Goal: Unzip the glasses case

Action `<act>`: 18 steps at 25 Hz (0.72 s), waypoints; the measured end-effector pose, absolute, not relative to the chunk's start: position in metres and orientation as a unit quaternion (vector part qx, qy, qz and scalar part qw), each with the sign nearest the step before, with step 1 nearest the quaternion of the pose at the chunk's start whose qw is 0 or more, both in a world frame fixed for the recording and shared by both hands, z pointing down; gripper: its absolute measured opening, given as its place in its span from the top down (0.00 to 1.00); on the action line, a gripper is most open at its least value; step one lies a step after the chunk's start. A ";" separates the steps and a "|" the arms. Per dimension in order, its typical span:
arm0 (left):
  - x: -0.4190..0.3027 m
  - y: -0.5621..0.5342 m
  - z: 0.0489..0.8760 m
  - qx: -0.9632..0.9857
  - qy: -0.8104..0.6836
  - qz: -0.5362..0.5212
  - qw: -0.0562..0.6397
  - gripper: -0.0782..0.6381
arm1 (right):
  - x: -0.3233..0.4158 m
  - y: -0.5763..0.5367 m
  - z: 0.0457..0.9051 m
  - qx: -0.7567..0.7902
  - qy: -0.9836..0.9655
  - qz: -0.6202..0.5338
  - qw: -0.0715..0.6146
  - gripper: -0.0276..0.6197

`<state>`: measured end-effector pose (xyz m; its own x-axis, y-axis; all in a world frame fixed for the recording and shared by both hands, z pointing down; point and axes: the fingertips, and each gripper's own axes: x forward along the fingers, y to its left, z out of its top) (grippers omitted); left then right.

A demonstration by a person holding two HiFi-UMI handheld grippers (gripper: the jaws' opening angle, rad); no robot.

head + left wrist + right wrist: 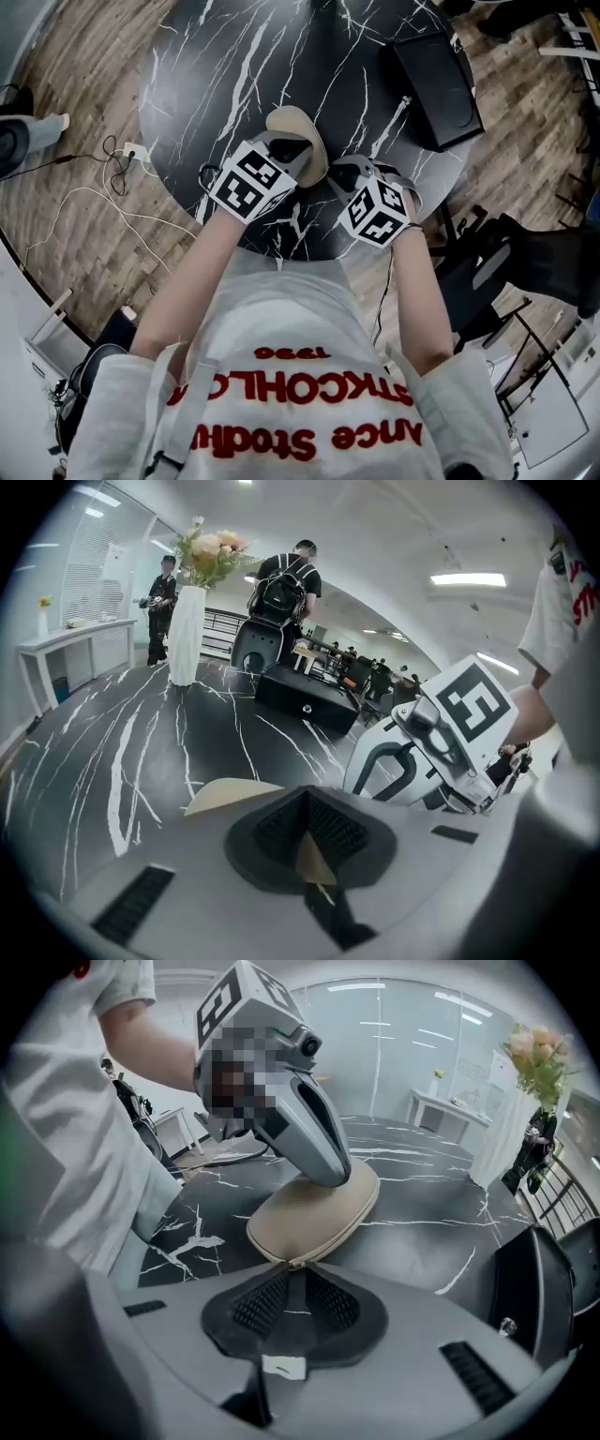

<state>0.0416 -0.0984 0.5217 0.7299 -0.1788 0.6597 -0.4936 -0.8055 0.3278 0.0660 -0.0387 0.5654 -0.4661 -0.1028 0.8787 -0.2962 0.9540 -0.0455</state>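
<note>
The beige glasses case (298, 129) lies near the front edge of the black marble table (234, 56). My left gripper (289, 152) is shut on the case's near end; a strip of beige shows between its jaws (307, 803), and the case's lid (230, 794) rises just beyond. In the right gripper view the case (314, 1208) is tilted, with the left gripper (330, 1162) clamped on its far end. My right gripper (293, 1274) is shut at the case's near tip, on the zipper pull (292, 1262). In the head view it sits right of the case (342, 173).
A black box (436, 84) stands at the table's right edge, also seen as a black box (305, 700) in the left gripper view. A white vase of flowers (187, 630) stands further back. People stand beyond the table. Cables (103, 192) lie on the wooden floor at left.
</note>
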 end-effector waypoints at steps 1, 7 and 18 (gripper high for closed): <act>0.044 -0.099 0.522 0.897 -0.187 0.316 0.245 0.88 | 0.066 -0.040 0.566 0.113 -0.851 0.093 0.505 0.85; 0.052 -0.098 0.526 0.902 -0.189 0.313 0.228 0.88 | 0.062 -0.039 0.569 0.084 -0.855 0.079 0.505 0.86; 0.058 -0.100 0.526 0.914 -0.187 0.292 0.210 0.88 | 0.062 -0.034 0.568 0.087 -0.849 0.047 0.519 0.90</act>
<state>0.0582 -0.0999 0.5264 0.7595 -0.2192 0.6125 -0.4650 -0.8414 0.2754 0.0618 -0.0342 0.5682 -0.4461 -0.0991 0.8895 -0.1960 0.9805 0.0109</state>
